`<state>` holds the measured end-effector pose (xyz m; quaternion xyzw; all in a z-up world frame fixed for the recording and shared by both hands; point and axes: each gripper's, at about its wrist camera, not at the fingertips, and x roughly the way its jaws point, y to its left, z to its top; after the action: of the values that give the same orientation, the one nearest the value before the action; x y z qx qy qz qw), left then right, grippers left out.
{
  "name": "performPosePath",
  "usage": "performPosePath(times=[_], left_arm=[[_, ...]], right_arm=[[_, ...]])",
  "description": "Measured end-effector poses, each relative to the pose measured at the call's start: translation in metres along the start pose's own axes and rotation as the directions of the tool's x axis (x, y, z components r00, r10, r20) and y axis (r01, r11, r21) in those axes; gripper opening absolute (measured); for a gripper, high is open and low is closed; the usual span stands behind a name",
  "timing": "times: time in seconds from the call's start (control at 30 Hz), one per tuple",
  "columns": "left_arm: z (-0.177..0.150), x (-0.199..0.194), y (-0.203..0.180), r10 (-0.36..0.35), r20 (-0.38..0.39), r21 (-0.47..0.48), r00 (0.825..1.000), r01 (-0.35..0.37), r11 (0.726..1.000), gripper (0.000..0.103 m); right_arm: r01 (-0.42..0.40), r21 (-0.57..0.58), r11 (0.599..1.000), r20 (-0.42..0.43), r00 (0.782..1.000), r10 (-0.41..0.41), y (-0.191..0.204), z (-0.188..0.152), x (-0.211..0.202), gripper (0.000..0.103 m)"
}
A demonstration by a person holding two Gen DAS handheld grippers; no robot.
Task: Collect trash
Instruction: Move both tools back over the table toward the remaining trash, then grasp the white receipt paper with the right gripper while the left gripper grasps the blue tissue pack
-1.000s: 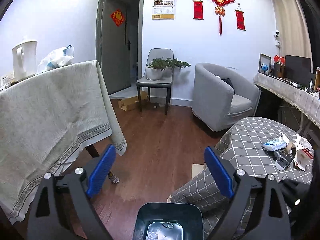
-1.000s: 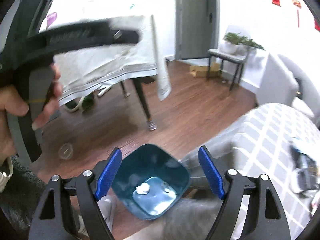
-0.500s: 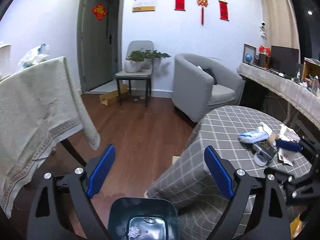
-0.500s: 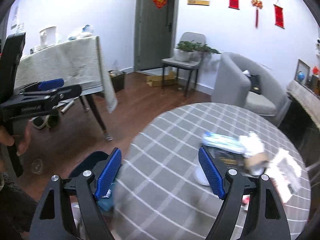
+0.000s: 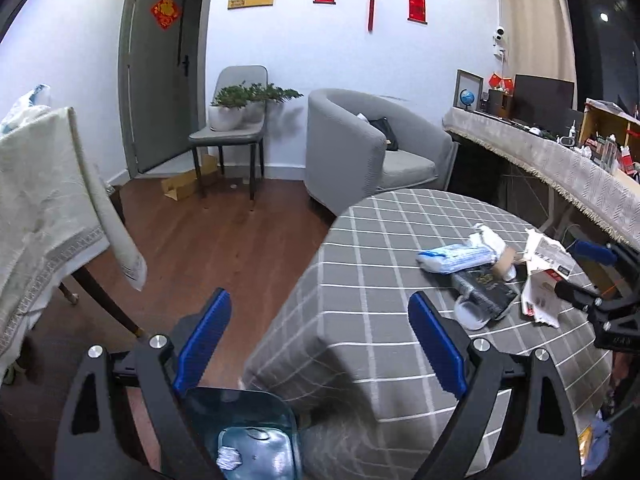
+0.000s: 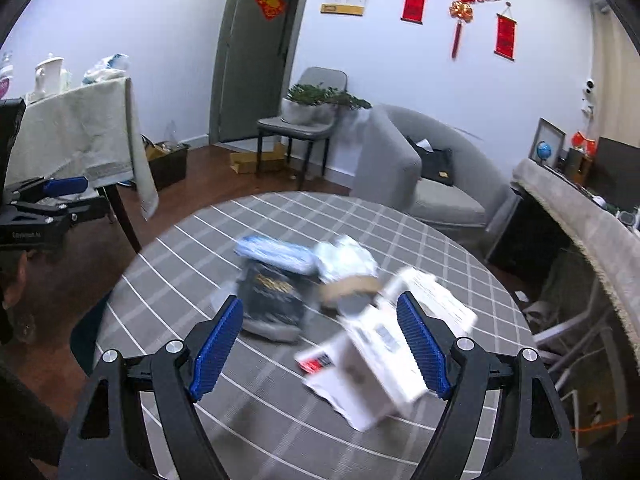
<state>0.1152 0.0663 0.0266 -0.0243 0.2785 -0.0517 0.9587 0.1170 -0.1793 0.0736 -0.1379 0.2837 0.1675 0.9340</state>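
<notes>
Trash lies in a pile on the round table with the grey checked cloth [image 6: 248,412]: a blue-white packet [image 6: 276,254], a dark packet [image 6: 272,300], crumpled white tissue [image 6: 346,260], a tape roll [image 6: 348,290] and a torn white box [image 6: 384,356]. My right gripper [image 6: 320,344] hovers open just above the white box, its pads not touching it. My left gripper [image 5: 320,340] stands open and empty over the table's near edge, left of the pile [image 5: 480,280]. Below it on the floor stands the dark teal bin [image 5: 248,436] with crumpled paper inside.
A grey armchair [image 5: 360,148] and a chair bearing a potted plant [image 5: 232,132] stand by the far wall. A table under a beige cloth [image 5: 44,200] is at the left. A long cloth-covered counter [image 5: 560,160] runs along the right. A cardboard box [image 5: 184,186] lies on the floor.
Both grippers have swung right, away from the bin and towards the round table. The right one now looks down on the trash pile. Both sets of jaws stayed open.
</notes>
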Motion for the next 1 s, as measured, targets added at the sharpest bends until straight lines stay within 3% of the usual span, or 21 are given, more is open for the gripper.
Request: performPosePath(times=[0.47, 0.67, 0.73, 1.0], left_arm=[[-0.004, 0.035, -0.06, -0.051, -0.07, 0.07, 0.996, 0.056, 0.996, 0.09], [0.001, 0.047, -0.068, -0.088, -0.09, 0.053, 0.992, 0.093, 0.994, 0.092], [0.003, 0.053, -0.068, -0.094, -0.103, 0.048, 0.99, 0.1, 0.994, 0.092], [0.009, 0.062, -0.071, -0.125, -0.123, 0.008, 0.984, 0.127, 0.992, 0.095]], right_arm=[[-0.019, -0.076, 0.997, -0.088, 0.996, 0.012, -0.016, -0.019, 0.02, 0.056], [-0.022, -0.103, 0.994, -0.128, 0.992, 0.008, -0.021, -0.021, 0.037, 0.04], [-0.027, -0.114, 0.993, -0.134, 0.991, 0.012, -0.022, -0.02, 0.041, 0.027], [-0.047, -0.141, 0.989, -0.133, 0.991, 0.028, -0.024, -0.016, 0.044, 0.008]])
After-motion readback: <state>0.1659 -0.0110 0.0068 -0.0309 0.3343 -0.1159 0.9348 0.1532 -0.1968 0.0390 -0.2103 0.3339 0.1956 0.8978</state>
